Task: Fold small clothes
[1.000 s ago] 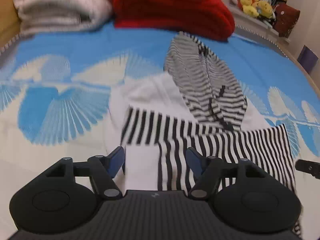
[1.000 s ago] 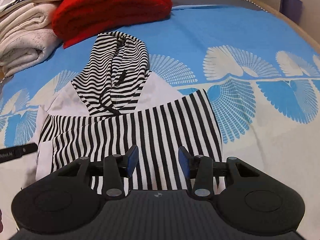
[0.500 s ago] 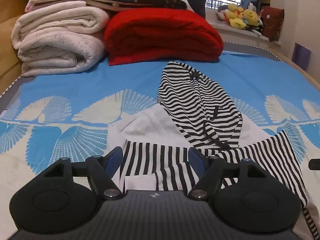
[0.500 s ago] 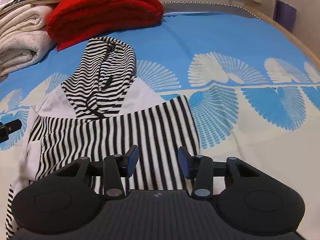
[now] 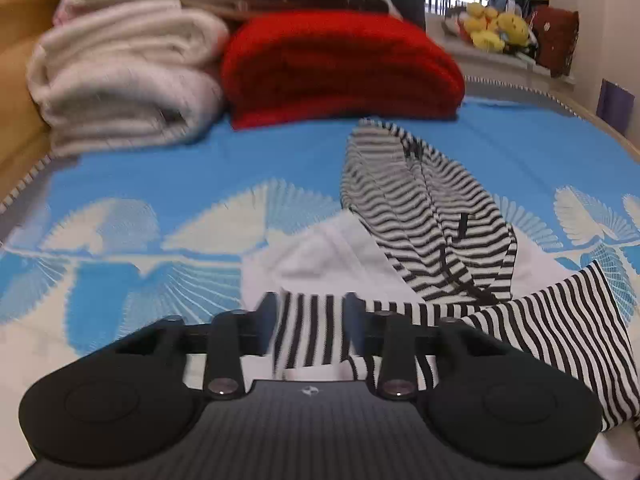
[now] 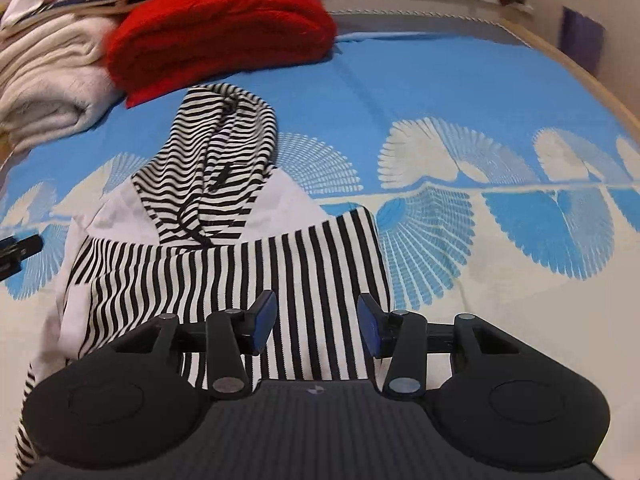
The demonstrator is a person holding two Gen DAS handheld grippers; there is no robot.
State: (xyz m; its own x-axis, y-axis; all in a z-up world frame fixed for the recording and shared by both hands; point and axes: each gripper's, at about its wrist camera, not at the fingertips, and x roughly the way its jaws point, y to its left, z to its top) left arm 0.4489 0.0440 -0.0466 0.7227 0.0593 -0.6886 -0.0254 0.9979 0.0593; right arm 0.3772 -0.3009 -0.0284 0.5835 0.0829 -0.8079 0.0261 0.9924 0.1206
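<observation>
Between left gripper (image 5: 310, 326) fingers: striped hoodie (image 5: 420, 216) fold, jaws parted, cloth in gap, contact unclear through blur. Right gripper (image 6: 316, 318) wide open above striped panel, gripping nothing. Hoodie mid-bed, sleeves folded across body, hood (image 6: 212, 152) toward red blanket (image 6: 216, 28) and white blankets (image 5: 120, 76) at far edge. Bedspread (image 6: 460, 100) bare right of hoodie to wooden rim (image 6: 592, 76).
</observation>
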